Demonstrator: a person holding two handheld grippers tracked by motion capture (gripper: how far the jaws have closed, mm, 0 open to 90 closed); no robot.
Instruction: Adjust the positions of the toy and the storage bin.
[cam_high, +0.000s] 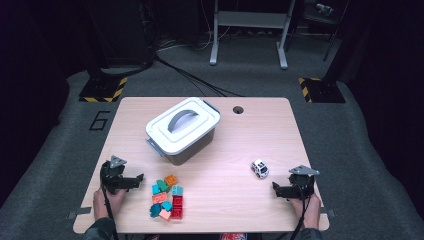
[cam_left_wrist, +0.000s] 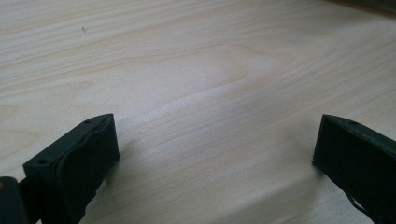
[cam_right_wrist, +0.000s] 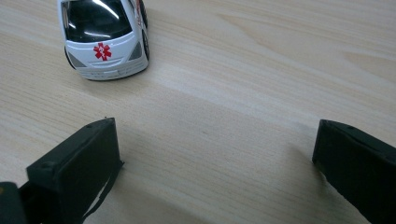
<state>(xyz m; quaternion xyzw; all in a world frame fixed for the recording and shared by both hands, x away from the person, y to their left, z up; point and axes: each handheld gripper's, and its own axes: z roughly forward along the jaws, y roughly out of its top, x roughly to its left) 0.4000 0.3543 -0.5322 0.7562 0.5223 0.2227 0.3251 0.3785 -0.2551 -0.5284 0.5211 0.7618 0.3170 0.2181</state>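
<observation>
The right gripper (cam_high: 280, 190) rests low over the surface (cam_high: 235, 150), jaws wide apart with nothing between them. Just ahead of it, off its left jaw, stands the white toy car (cam_right_wrist: 103, 37). The left gripper (cam_high: 134, 181) is also wide open and empty, with the pile of coloured blocks (cam_high: 167, 197) just beside its jaws.
</observation>
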